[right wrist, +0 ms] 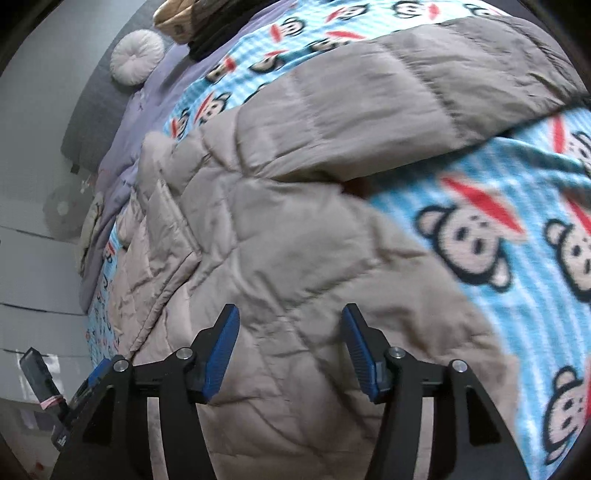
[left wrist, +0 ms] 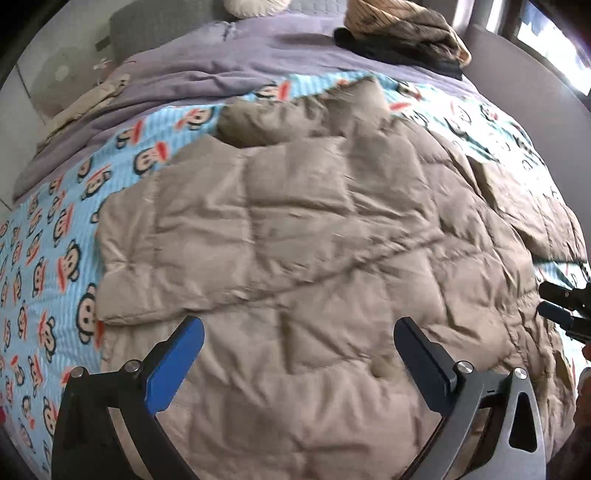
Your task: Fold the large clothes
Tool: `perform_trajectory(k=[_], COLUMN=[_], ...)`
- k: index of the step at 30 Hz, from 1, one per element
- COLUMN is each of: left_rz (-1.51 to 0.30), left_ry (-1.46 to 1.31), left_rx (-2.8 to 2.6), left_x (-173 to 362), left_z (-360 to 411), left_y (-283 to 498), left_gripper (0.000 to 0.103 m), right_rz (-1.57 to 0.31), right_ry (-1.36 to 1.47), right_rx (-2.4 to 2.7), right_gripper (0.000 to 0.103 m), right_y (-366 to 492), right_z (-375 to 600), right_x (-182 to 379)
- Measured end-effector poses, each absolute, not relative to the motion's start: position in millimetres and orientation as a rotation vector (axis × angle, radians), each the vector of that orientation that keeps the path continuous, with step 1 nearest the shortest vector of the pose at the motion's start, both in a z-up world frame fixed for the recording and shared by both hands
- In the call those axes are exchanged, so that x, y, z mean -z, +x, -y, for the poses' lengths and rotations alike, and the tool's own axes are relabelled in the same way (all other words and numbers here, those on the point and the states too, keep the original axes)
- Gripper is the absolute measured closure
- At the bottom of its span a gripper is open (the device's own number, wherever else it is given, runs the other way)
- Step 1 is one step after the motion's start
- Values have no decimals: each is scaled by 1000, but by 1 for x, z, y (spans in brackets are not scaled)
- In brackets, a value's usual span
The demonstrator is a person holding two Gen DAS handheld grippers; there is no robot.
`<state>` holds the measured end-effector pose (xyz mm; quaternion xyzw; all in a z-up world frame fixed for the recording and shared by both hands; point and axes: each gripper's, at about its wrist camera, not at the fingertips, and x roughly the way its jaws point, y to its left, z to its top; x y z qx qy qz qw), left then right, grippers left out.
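Coat (left wrist: 295, 229), beige and quilted, lies spread over the monkey-print blanket (left wrist: 48, 236) on the bed. The left gripper (left wrist: 297, 332) hangs above it with jaws wide apart and nothing between them. The right gripper (right wrist: 290, 325) is part open over the coat's edge, gripping nothing.

the beige quilted coat (left wrist: 295, 229) runs off the bottom edge of the left wrist view, so its near hem is unseen, and it hides much of the monkey-print blanket (left wrist: 48, 236) under it. in the right wrist view the coat's long sleeve (right wrist: 406, 92) is cut off at the right rim, its cuff out of sight, and the whole frame is smeared with motion. the right gripper (left wrist: 565, 310) shows only as dark finger ends at the left view's right edge. the pile of clothes (left wrist: 402, 29) at the top is cropped; its items cannot be told apart.
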<state>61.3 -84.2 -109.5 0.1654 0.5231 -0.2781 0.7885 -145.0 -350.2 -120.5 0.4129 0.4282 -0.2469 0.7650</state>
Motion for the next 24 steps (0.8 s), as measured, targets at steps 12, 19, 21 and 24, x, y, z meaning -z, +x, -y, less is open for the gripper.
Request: perform_trajectory(k=[12,19,21,24], left_rz=[-1178,-1219,-1227,-1229], left_ry=[395,388,384,388], left_rx=[611,606,612,639], left_x=[116,124,125,124], left_z=[146,168,172,178], left_y=[30,30,30,29], left_gripper=[0,0,0,0], right_rz=[-756,-561,-491,-398], right_ry=[986,1203,1256,1331], right_rx=[704,774,781,778], right_gripper=[12,12,12,12], right_y=[-222,-266,-274,-279], right_z=[447,526,545,573], right_x=[101,105,108,114])
